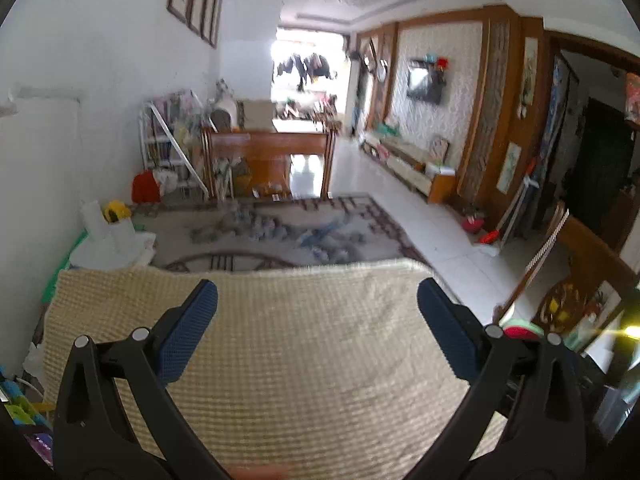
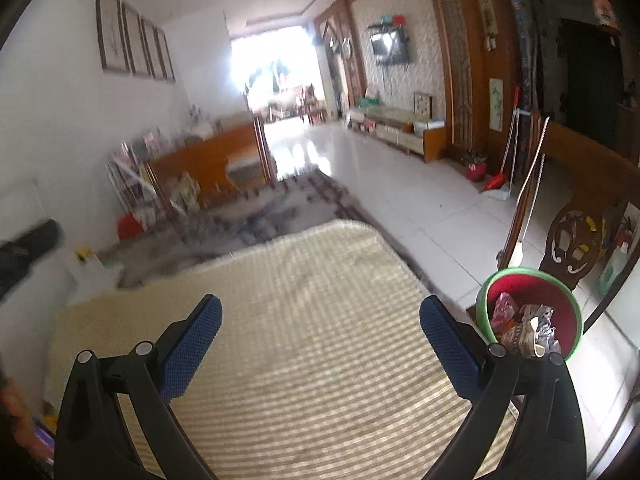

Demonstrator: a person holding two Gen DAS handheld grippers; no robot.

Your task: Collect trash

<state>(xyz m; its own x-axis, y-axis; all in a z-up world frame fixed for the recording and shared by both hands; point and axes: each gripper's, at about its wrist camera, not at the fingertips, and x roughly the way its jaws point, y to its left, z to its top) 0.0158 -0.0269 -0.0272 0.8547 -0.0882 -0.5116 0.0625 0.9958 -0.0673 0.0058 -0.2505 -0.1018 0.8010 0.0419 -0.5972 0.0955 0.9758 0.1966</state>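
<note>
Right of my right gripper (image 2: 320, 336), just off the mat (image 2: 304, 320), stands the bin (image 2: 490, 300) of wrappers (image 2: 524, 326); both grippers spread, empty.

A cream waffle-textured cloth-covered table (image 2: 304, 320) lies in front. Right of it on the floor stands a green-rimmed red round bin (image 2: 570, 312) holding crumpled wrappers (image 2: 524, 326); a grey patterned rug (image 1: 280, 236) lies beyond.

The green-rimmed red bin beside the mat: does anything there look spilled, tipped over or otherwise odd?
Nothing stands out. The round red bin with a green rim stands upright on the white tiled floor, with crumpled wrappers inside it and none seen beside it. The cream woven mat lies flat and bare.
</note>
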